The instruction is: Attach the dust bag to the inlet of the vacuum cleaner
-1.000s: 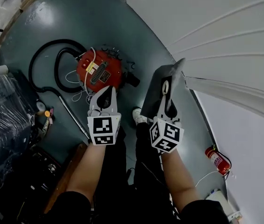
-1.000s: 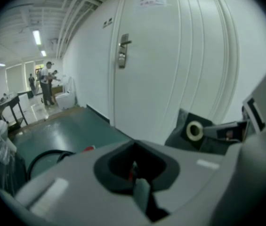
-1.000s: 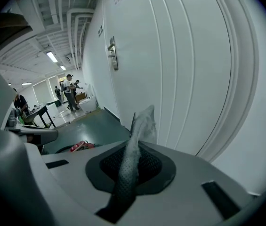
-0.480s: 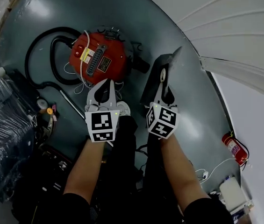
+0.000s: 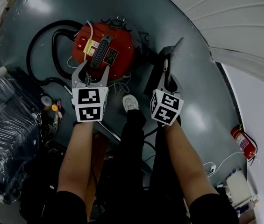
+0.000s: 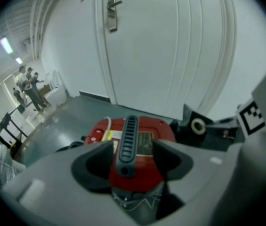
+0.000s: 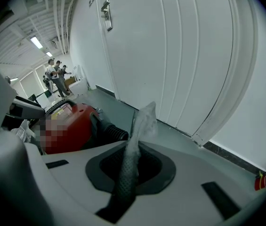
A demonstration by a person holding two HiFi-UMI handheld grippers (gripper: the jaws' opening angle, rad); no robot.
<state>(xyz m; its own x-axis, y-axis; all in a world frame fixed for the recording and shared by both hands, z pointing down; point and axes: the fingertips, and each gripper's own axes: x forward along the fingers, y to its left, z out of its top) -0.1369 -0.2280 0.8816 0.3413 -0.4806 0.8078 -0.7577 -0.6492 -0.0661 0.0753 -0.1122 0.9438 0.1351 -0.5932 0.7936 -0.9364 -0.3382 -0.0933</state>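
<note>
Both your grippers have dropped toward the vacuum cleaner (image 5: 106,50). Your left gripper (image 5: 90,70) has just been opening its jaws. They stand wide and empty, with the handle (image 6: 127,140) at their twelve o'clock, likely so you can steady the body. Your right gripper (image 5: 167,74) pinches the dust bag (image 5: 157,76) edge-on, ready to offer up. The black inlet (image 7: 105,128) lies at its ten o'clock, still apart.

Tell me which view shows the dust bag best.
Head view: the dust bag shows nearly whole, clamped in the right gripper. Right gripper view sees it edge-on between the jaws; left gripper view catches its ringed opening.
</note>
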